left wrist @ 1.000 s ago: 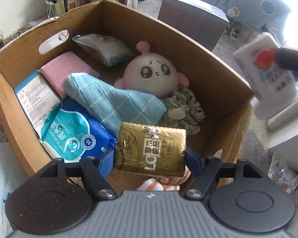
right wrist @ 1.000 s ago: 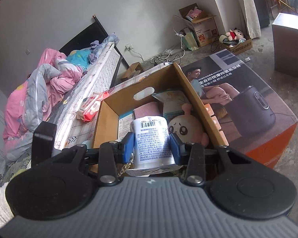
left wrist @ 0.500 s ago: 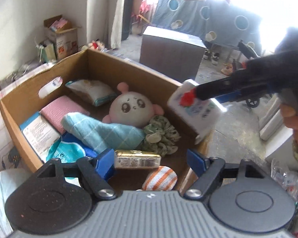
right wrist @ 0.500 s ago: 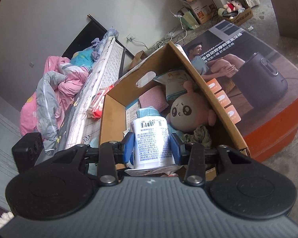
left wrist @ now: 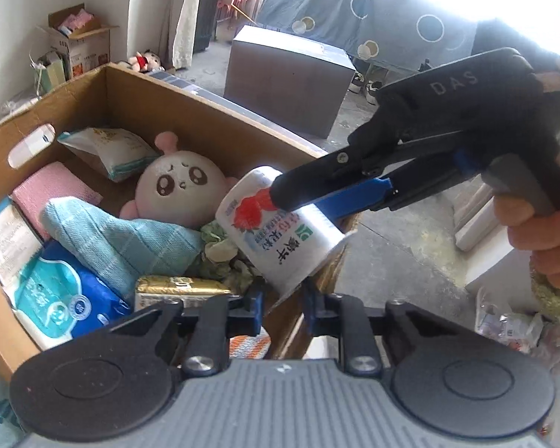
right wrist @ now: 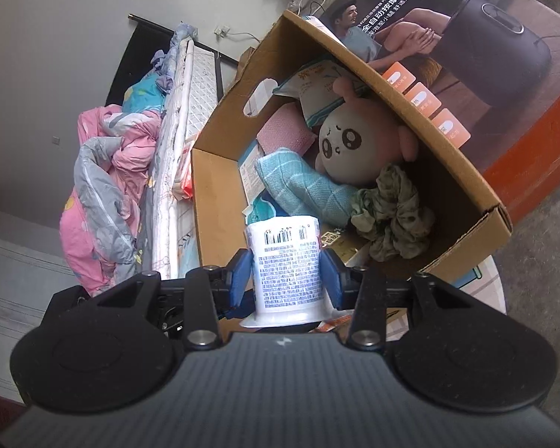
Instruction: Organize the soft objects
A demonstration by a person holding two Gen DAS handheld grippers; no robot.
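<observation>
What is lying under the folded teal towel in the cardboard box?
The teal towel overlaps a blue wipes pack and leans on the round plush. Whatever lies beneath its middle is covered.

walls: pale grey [right wrist: 56, 18] | floor: bare concrete [left wrist: 399, 246] | bed [right wrist: 175, 142]: against wall

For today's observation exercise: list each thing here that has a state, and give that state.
Cardboard box: open, partly filled.
White cup: sideways between the right gripper pads, jaws opening.
Left gripper: shut, empty.
Gold pack: lying in the box.
Blue towel: folded.
</observation>
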